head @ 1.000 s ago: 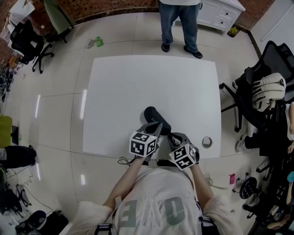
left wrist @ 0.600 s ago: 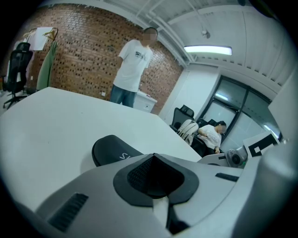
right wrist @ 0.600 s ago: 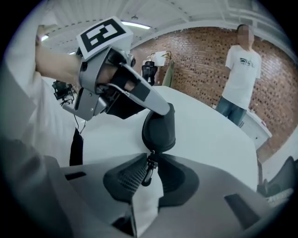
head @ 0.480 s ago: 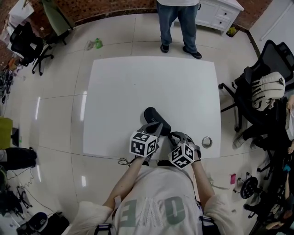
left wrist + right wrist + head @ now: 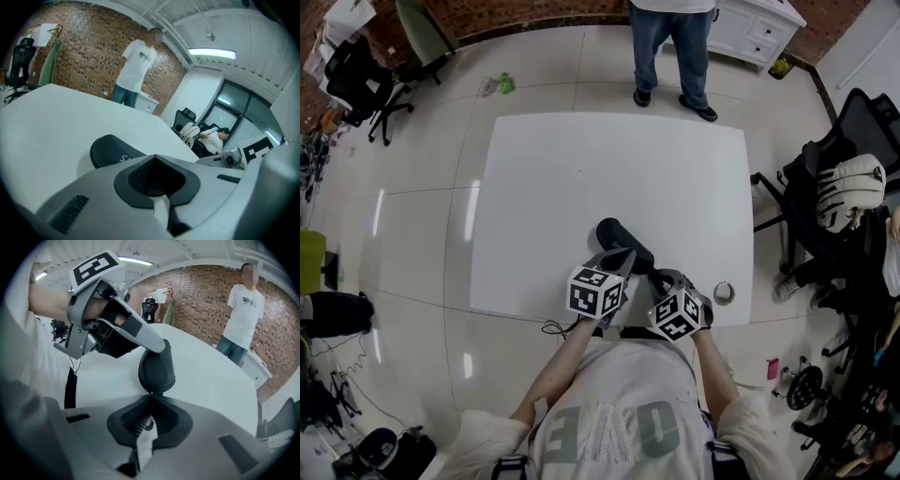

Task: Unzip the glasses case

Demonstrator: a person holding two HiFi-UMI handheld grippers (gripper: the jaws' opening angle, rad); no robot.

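Two tongs are working right at the near edge of the white table (image 5: 581, 178), where the dark glasses case (image 5: 617, 234) lies flat, angled away from the person holding them. The left tongs (image 5: 622, 255) are closed tight, with the tips pinched onto the case's side. The right tongs (image 5: 151, 397) are squeezed shut too, nipping the very tip of the case's near end; I can't tell if that's the zipper pull. A small ring (image 5: 724, 292) sits just right of them. Someone (image 5: 670, 47) stands at the far side.
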